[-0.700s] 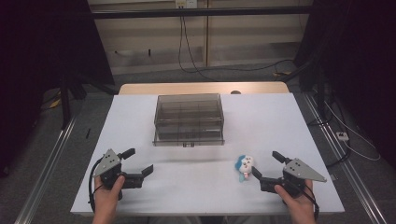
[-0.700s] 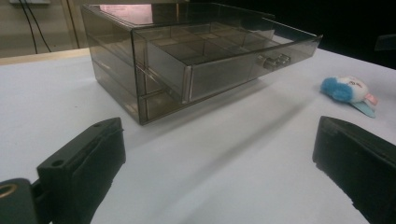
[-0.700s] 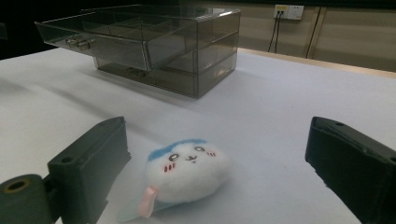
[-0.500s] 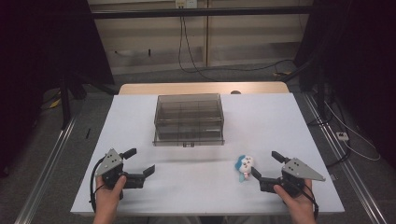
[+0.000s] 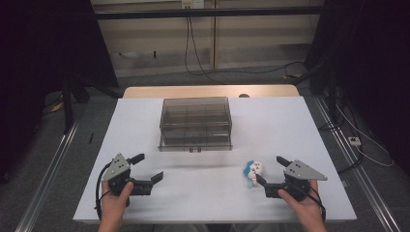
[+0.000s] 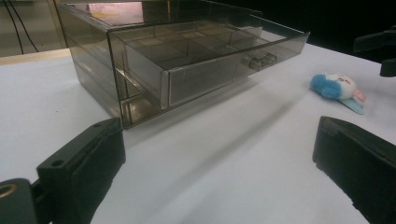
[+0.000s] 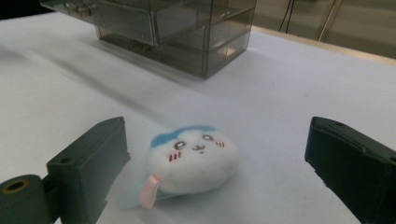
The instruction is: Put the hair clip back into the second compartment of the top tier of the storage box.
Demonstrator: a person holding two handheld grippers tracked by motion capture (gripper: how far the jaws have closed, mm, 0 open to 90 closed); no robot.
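Observation:
A small white plush toy (image 5: 254, 170) with a blue tuft and a drawn face lies on the white table (image 5: 203, 193) at the front right. My right gripper (image 5: 270, 169) stands open just right of it. In the right gripper view the toy (image 7: 194, 158) lies between the spread jaws of my right gripper (image 7: 217, 130), and neither pad touches it. My left gripper (image 5: 150, 167) is open and holds nothing at the front left, resting low on the table. In the left gripper view, past my left gripper (image 6: 219, 140), I see the toy (image 6: 338, 88) at the far right.
A smoky transparent drawer box (image 5: 196, 123) stands mid-table, its top drawer (image 6: 210, 51) pulled out, showing bare compartments and a small handle (image 6: 259, 60). A wooden strip (image 5: 208, 91) borders the far edge. Cables run over the floor beyond.

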